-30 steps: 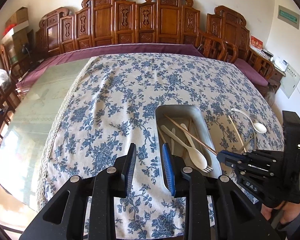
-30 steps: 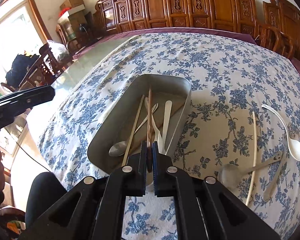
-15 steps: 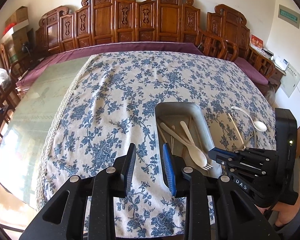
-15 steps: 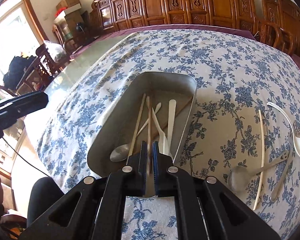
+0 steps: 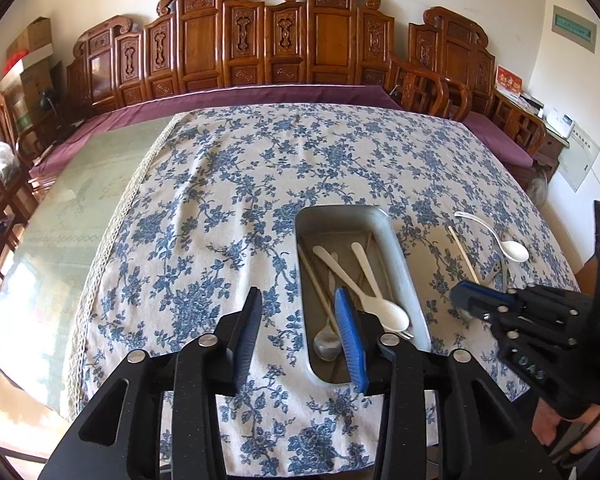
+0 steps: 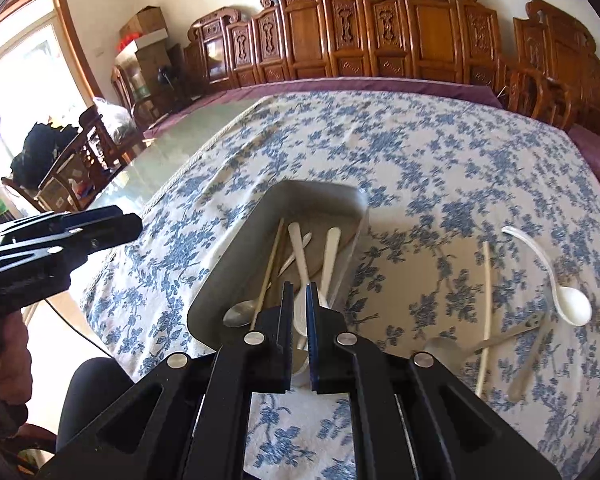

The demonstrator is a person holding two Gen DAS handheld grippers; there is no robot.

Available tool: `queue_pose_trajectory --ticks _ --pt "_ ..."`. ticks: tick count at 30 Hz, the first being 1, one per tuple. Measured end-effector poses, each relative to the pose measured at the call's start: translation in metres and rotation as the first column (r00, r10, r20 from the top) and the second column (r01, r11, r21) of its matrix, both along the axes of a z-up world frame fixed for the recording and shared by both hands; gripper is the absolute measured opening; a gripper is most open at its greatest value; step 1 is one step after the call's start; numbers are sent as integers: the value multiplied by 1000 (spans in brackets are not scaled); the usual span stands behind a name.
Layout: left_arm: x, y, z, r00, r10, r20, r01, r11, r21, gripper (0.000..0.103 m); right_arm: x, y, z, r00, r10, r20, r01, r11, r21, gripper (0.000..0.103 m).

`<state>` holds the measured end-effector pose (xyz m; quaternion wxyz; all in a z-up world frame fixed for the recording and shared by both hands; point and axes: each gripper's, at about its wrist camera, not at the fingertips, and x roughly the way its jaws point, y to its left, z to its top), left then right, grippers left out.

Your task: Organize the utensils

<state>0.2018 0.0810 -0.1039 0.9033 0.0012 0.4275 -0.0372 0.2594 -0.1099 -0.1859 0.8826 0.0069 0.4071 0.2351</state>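
Observation:
A grey metal tray (image 5: pixel 398 252) (image 6: pixel 224 268) lies on the flowered cloth and holds chopsticks (image 6: pixel 269 270), white plastic spoons (image 5: pixel 388 314) and a metal spoon (image 6: pixel 238 315). My left gripper (image 5: pixel 298 294) hovers over the tray's left rim; its jaws are opening with nothing between them. My right gripper (image 6: pixel 299 286) hangs above the tray's near end, shut and holding nothing. To the tray's right, loose on the cloth, are a white soup spoon (image 6: pixel 572 308) (image 5: pixel 514 250), a cream chopstick (image 6: pixel 486 300) and a metal spoon (image 6: pixel 440 350).
The blue flowered cloth (image 5: pixel 240 184) covers most of a glass-topped table (image 5: pixel 72 208). Carved wooden chairs (image 5: pixel 260 40) line the far wall. A person's hand (image 5: pixel 560 428) grips the right tool's handle at the lower right.
The brown chopstick that my right gripper held now lies in the tray, and that gripper has lifted and drawn back. My left gripper's jaws have widened.

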Motion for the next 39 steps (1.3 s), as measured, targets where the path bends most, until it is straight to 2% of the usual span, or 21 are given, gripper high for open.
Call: queue_pose_trajectory --ticks 3,5,6,7,9,11,12,16,18,21,32,39 --pt "0 -9 1 1000 -9 0 9 1000 0 40 -5 -15 8 999 -21 26 21 1000 -9 16" --pt "-1 -15 2 1000 -16 5 16 1000 -3 51 -9 -24 12 998 -38 41 38 999 -16 21" --pt "-1 -18 3 1000 -19 7 19 1000 -4 52 -11 -29 15 998 -49 48 50 999 -20 24" --pt "-1 -21 3 1000 -22 6 22 1000 -5 53 -12 -34 16 997 -59 53 60 998 -21 30" --pt "-2 -27 5 1000 -24 11 25 1000 -5 65 -16 -45 21 995 -81 64 82 996 -20 39" --pt "-5 -34 9 999 -31 25 31 1000 -5 69 -21 -58 26 991 -106 81 108 994 -20 49" --pt "-6 -37 11 999 -32 30 33 999 -5 75 -24 -64 28 989 -120 88 123 992 -21 56" --pt "-11 -49 20 998 -40 55 41 999 -12 80 -33 -84 38 979 -166 117 169 985 -18 79" --pt "-15 -56 24 997 -42 66 43 999 -13 88 -38 -93 43 974 -183 135 187 982 -18 83" --pt "-22 -65 31 995 -54 89 56 998 -17 88 -47 -108 53 964 -211 163 215 976 -10 93" --pt "-50 -100 57 984 -104 145 105 995 3 90 -73 -151 69 953 -228 198 231 973 7 94" --pt "-43 -122 42 984 -149 99 149 989 -1 90 -63 -173 55 960 -225 168 233 972 -28 94"
